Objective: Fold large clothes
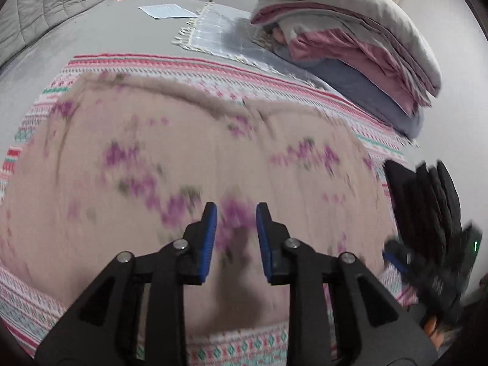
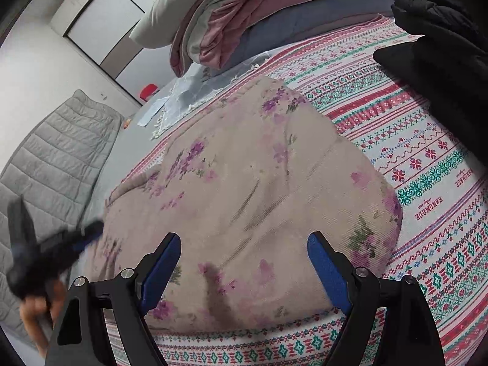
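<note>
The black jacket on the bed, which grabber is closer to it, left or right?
Right. The right gripper hovers over the floral cloth on the side toward the black jacket; the left gripper is farther across.

Black left gripper (image 1: 236, 238) and right gripper (image 2: 244, 271), blue pads (image 2: 328, 270), silver screws (image 1: 125, 257).

The left claw (image 1: 236, 238) hung with its blue-padded fingers (image 1: 209, 241) narrowly parted, gripping nothing. The right claw (image 2: 244, 271) stood spread wide, pads (image 2: 328, 270) bare and tilted downward.

A bedroom at home, a big bed (image 1: 100, 33), a pile of folded blankets (image 1: 350, 39), a padded headboard (image 1: 52, 3)
</note>
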A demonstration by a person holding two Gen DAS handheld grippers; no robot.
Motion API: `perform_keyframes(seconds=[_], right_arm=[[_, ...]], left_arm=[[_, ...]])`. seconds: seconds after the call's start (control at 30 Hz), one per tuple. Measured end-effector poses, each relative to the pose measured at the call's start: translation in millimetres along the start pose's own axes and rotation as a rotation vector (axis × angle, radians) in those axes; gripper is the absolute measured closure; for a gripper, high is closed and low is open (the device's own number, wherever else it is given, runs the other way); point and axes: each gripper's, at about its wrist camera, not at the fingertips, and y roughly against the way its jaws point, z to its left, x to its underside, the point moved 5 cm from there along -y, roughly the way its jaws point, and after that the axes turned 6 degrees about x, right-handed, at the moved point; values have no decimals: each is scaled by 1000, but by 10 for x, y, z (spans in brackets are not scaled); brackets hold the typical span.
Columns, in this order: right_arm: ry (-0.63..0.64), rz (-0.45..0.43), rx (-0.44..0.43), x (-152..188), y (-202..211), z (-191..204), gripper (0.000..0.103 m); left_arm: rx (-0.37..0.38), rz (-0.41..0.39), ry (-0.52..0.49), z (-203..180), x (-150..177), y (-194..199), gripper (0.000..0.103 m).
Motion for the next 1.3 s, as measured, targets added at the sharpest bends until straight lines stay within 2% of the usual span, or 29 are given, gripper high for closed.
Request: perform_keyframes(seconds=[0.1,0.17,0.23,0.3,0.43,0.53,0.63,0.77,0.87,0.97,1.1,1.2,1.3], right_arm=[[11,-16,-2,19,25,58,17],[39,-7,11,46,-13,105,17],[78,42,40,112,-152,130,17],[101,98,77,185,-347,105,17],[143,63,120,184,-315,194,17],[156,39,120,164,-251,224,17],[109,29,97,140,-189,180,17],[137,-29,89,102,-20,199,17],[181,-21,129,133,-33,201,17],[142,17,139,127,-128,107,17],[89,7,107,89,-69,45,17],[54,2,124,65,-37,-34,17],[-17,-26,157,7,45,-194,17]], left_arm=[[13,-4,-64,-90,257,-97,73],[-35,-30,-118,-51,370,-268,73],[-62,-30,-143,-13,432,-397,72],[-64,-24,-133,-18,429,-390,72],[-21,-11,-101,42,411,-383,72],[-33,-18,-121,24,437,-370,72],[-51,-25,-122,-3,463,-363,72],[-135,-64,-171,-124,522,-250,72],[-201,-72,-247,-224,595,-256,71],[-162,-48,-196,-97,562,-346,71],[-184,-57,-243,-135,562,-333,71],[-181,-65,-225,-208,562,-166,71],[-177,-83,-262,-334,622,-20,71]])
